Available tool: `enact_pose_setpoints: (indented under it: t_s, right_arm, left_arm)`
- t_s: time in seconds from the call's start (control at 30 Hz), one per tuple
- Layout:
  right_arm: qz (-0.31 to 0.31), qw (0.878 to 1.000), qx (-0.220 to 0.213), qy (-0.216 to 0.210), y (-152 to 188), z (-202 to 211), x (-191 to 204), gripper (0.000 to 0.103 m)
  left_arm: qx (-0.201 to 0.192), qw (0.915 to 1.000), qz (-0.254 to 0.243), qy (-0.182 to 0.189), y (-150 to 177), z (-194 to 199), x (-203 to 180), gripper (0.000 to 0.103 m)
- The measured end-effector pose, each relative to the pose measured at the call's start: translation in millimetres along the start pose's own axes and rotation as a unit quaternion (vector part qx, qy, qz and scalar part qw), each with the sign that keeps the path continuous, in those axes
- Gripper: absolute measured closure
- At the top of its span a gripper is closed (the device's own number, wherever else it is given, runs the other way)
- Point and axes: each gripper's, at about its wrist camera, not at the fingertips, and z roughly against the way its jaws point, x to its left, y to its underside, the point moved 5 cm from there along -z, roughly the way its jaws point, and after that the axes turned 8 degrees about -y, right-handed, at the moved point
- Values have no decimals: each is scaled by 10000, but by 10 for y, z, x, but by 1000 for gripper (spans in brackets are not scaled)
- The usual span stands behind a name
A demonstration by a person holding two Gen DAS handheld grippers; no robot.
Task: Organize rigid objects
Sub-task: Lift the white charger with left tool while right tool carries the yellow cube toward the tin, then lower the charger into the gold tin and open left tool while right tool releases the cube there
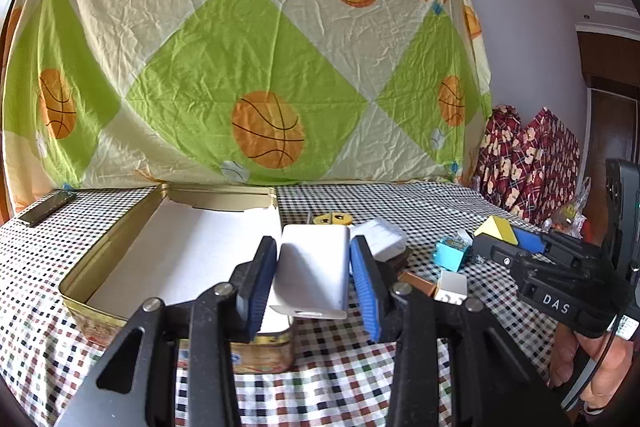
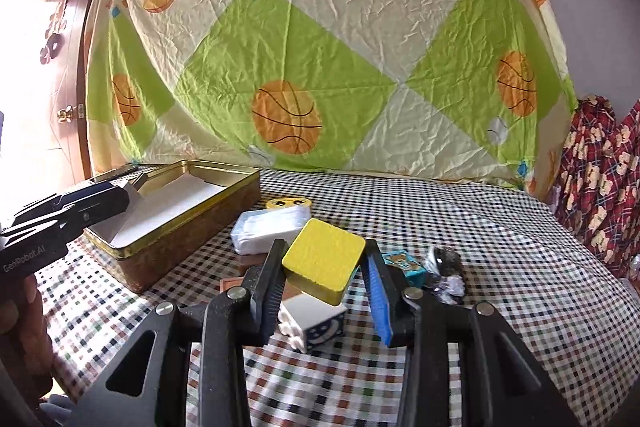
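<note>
Over the tin's (image 1: 120, 251) right rim, left tongs (image 1: 314, 269) clamp a white block (image 1: 314, 267); right tongs (image 2: 324, 267) grip a yellow block (image 2: 322, 259).

backdrop: wrinkly green-and-cream sheet (image 1: 248, 67) with basketball prints
tabletop: checkered cloth (image 2: 500, 227) all over it
right side: red plaid fabric (image 1: 528, 163) bunched by the wall
left: wooden door (image 2: 52, 47)

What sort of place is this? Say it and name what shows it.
Probably a room in a home: a table with a checked cloth, a basketball-print bedsheet hung as a backdrop, a wooden door at the left, and a tin box for sorting.
</note>
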Motion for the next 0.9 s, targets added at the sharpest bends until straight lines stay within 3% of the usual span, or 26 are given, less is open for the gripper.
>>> enact_pose_setpoints:
  t_s: [0.13, 0.47, 0.9]
  right_arm:
    - [124, 9988, 182, -440, -203, -191, 270, 63]
    - [481, 9901, 672, -1134, -662, -898, 916, 63]
    - [379, 9808, 1483, -1210, -648, -1861, 1207, 63]
  left_arm:
    - [14, 9999, 60, -146, -123, -25, 242, 66]
    - [614, 9965, 104, -550, -296, -443, 815, 66]
    - [1370, 9880, -6, -719, -324, -987, 1125, 66]
